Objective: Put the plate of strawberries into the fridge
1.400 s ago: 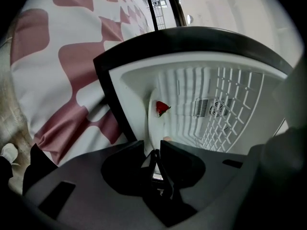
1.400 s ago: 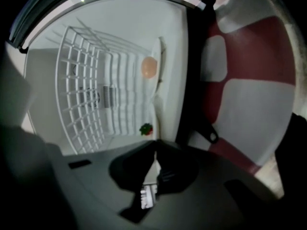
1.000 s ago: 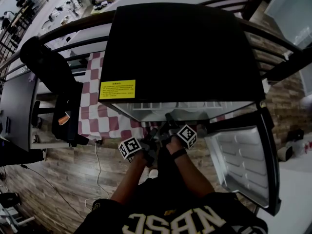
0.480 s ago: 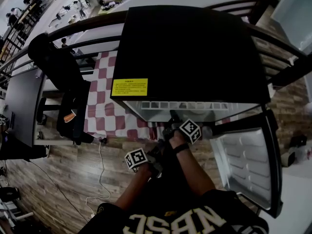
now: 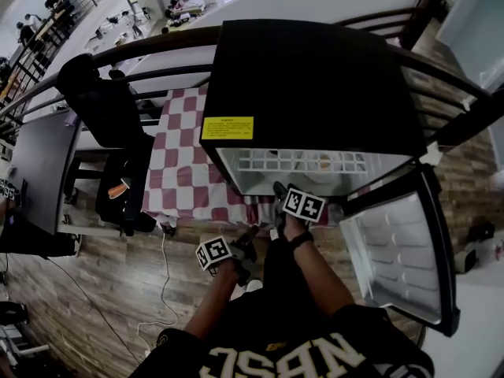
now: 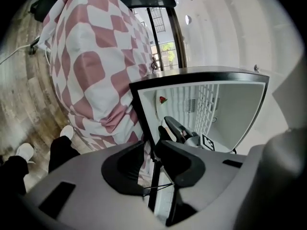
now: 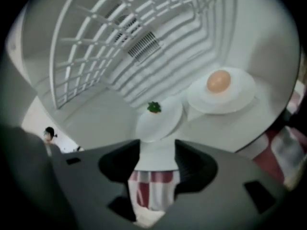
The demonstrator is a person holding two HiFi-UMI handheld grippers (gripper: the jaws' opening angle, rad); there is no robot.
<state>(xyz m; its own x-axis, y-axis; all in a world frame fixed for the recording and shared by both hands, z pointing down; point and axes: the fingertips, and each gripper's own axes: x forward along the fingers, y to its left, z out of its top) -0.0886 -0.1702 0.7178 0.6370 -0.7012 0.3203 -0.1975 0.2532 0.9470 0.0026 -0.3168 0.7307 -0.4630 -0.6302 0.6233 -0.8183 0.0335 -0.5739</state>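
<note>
Fridge floor (image 7: 96, 121) bears strawberry plate (image 7: 165, 121) beyond just-opened, empty right gripper (image 7: 157, 150).

Item count:
- fridge (image 5: 307, 77): 1, with 1 door (image 5: 402, 258) and 1 yellow label (image 5: 227, 127)
- wire shelf (image 7: 120, 37): 1
- white plates: 2, namely the strawberry plate (image 7: 163, 123) and the second plate (image 7: 242, 99)
- strawberry (image 7: 154, 108): 1 visible
- round orange item (image 7: 218, 81): 1
- checked cloth (image 5: 185, 164): 1
</note>
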